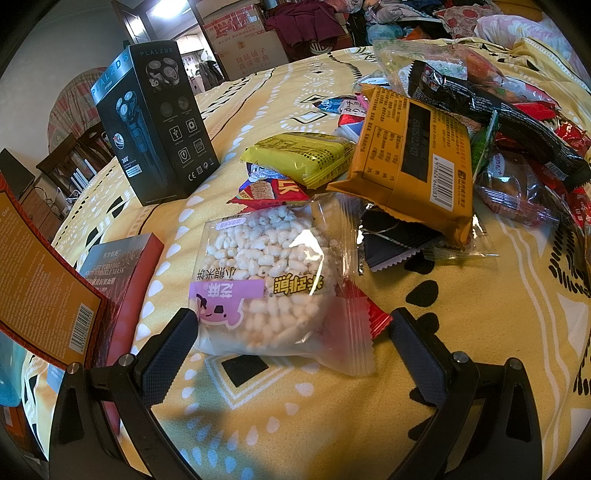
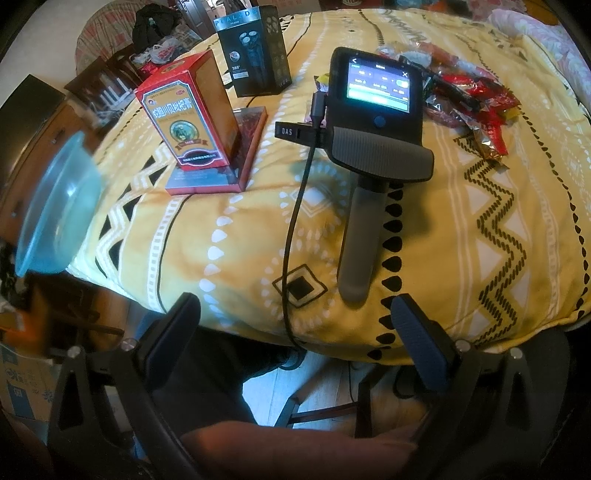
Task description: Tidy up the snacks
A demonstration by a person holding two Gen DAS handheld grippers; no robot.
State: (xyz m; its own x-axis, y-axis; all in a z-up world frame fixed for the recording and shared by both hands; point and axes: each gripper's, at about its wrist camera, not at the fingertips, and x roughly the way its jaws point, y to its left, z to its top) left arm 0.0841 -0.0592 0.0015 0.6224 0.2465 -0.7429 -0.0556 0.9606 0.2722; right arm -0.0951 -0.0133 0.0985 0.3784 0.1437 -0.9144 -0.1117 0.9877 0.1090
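My left hand-held gripper (image 1: 291, 328) sits released around the puffed rice cake packet (image 1: 269, 284). My right hand-held gripper (image 2: 295, 314) hangs released over the bench (image 2: 461, 258) edge.

Domestic room: yellow patterned cloth-covered table (image 1: 461, 332), heaped clothing far (image 1: 306, 22), stacked cardboard cartons (image 1: 243, 40).

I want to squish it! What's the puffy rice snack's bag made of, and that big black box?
The rice cake bag looks like thin clear plastic: glossy, crinkly, and the white puffed grains show through. The black box seems to be smooth printed cardboard, with sharp folded edges.
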